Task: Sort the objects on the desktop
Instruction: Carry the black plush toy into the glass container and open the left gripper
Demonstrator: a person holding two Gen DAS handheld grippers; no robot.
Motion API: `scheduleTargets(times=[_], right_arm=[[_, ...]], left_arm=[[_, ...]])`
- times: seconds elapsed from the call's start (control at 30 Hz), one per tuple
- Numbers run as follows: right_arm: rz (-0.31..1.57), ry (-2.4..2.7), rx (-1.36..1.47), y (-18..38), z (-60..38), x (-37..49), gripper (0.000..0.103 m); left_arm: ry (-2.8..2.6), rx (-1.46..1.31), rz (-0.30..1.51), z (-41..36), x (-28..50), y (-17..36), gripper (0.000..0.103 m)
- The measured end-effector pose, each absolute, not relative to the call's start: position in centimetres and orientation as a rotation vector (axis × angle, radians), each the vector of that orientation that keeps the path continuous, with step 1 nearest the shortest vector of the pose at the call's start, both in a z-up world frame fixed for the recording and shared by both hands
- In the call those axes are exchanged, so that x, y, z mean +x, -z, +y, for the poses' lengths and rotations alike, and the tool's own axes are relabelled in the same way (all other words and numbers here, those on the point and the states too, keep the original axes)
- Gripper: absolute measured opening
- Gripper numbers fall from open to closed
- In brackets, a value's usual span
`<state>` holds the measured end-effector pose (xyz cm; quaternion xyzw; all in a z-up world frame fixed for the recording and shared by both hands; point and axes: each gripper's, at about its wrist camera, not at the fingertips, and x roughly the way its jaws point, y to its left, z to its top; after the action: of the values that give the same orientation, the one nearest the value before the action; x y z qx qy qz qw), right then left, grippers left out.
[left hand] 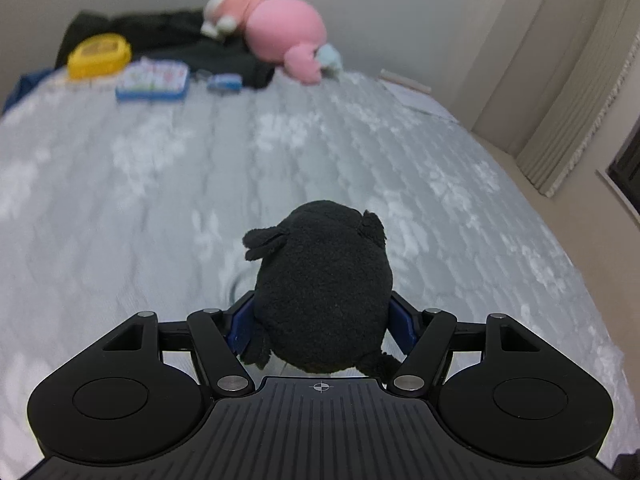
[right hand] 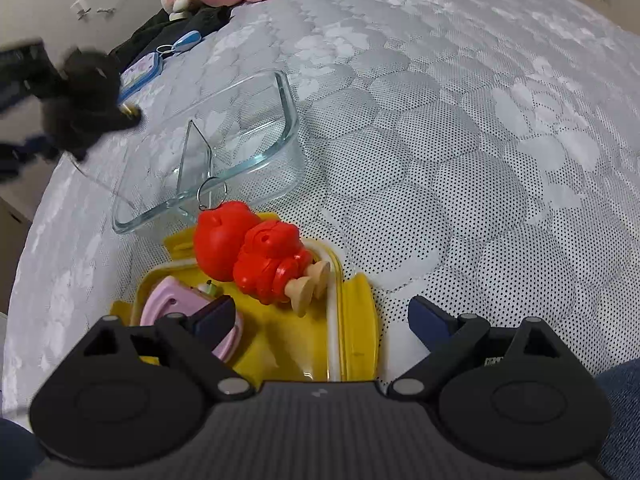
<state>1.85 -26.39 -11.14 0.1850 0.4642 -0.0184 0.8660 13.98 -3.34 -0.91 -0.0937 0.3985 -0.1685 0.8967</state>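
My left gripper [left hand: 322,316] is shut on a black plush toy [left hand: 320,288] and holds it above the grey quilted bed [left hand: 140,200]. The same toy shows blurred in the right wrist view [right hand: 86,100], left of a clear glass container [right hand: 240,152] with a divider. My right gripper [right hand: 322,320] is open and empty, above a yellow lid [right hand: 288,340]. On that lid lie a red toy figure [right hand: 252,252] with a key ring and a pink object [right hand: 176,308].
At the bed's far end lie a pink plush [left hand: 280,32], dark clothes [left hand: 168,28], a yellow box [left hand: 98,54], a blue tin [left hand: 154,80] and a small blue item [left hand: 224,82]. A wall and curtain [left hand: 580,100] stand to the right.
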Motion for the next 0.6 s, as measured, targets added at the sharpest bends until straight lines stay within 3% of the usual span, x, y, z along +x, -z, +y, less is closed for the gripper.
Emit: scheduleTargets(times=[0.6], right_arm=[[0.884, 0.078, 0.369, 10.9, -26.0, 2.2, 0.096]], left_arm=[[0.277, -0.109, 0.839, -2.6, 13.4, 5.1, 0.074]])
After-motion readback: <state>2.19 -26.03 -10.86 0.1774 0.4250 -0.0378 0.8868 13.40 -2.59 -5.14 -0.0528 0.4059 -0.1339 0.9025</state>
